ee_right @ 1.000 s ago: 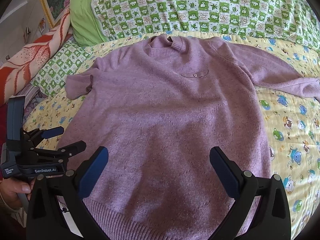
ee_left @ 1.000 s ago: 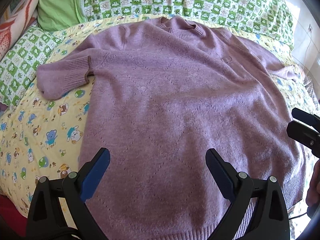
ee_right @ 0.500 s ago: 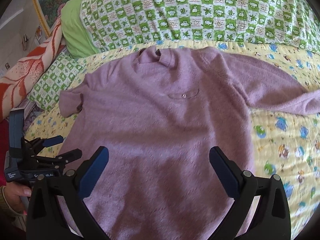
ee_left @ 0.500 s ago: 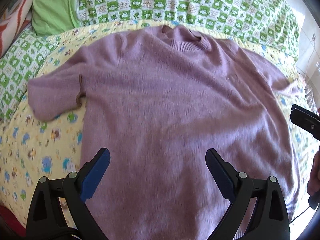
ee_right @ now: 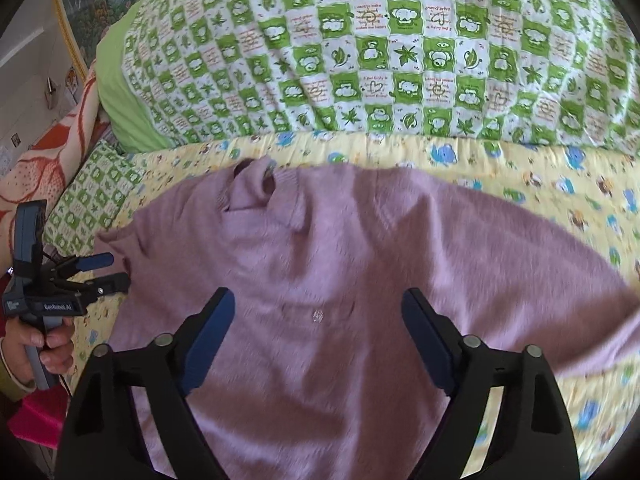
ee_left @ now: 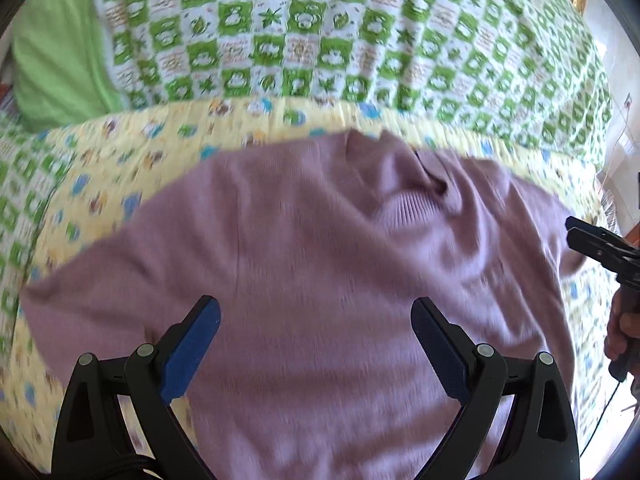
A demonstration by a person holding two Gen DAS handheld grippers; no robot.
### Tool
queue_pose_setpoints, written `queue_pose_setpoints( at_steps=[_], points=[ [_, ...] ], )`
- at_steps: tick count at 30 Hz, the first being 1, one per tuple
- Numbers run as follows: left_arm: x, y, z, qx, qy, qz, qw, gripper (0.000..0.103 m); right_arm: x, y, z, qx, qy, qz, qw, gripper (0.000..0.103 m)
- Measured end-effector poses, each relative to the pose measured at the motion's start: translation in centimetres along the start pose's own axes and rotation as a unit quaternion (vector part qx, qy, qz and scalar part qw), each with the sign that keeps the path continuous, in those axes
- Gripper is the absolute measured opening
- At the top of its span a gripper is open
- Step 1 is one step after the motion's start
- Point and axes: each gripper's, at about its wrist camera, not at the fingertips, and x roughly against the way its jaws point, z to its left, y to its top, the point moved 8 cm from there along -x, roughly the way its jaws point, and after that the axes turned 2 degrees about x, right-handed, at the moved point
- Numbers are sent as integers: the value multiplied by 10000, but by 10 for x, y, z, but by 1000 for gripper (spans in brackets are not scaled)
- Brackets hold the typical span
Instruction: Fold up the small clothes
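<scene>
Nearest the left wrist camera, the left tool (ee_left: pixel 316 322) points steeply down over the chest of a mauve knitted sweater (ee_left: pixel 340 280), its two blue-padded fingers (ee_left: pixel 192 344) spread wide with nothing pinched between them and the pads clear of the knit. In the right wrist view the right tool (ee_right: pixel 316 312) tilts down at a gentler angle over the sweater's right chest, above a small pale button (ee_right: pixel 318 315); its jaws are closing, yet only open air and the fabric below lie between them, and the pads touch nothing. The sweater lies flat, front up, on a bed covered by a yellow quilt (ee_right: pixel 520 168) printed with small cartoon animals; its ribbed collar (ee_left: pixel 412 208) points toward the far end and one long sleeve (ee_right: pixel 560 280) stretches off to the right. At the left edge of the right wrist view, a hand (ee_right: pixel 36 344) grips the left tool's handle, held beside the sweater's short-looking left sleeve. Beyond the collar rises a green-and-white checked blanket (ee_right: pixel 400 52), with a plain lime-green pillow (ee_left: pixel 60 48) to its left and an orange patterned cloth (ee_right: pixel 48 176) farther left.
</scene>
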Motion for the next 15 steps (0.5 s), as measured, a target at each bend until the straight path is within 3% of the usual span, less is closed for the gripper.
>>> queue_pose_setpoints(
  at_steps=[4,9,15],
  points=[
    [-28,39,8,-95,-124,133,9998,97,-25,29,-19,71,33,79,9999,80],
    [-61,81,18,-281,-16,210,9994,97,-57,58,-36,238,72,216,9995,79],
    [-91,120,22,-561,-365,385,9970,97,-94,86,-53,546,161,411,9975,79]
  ],
)
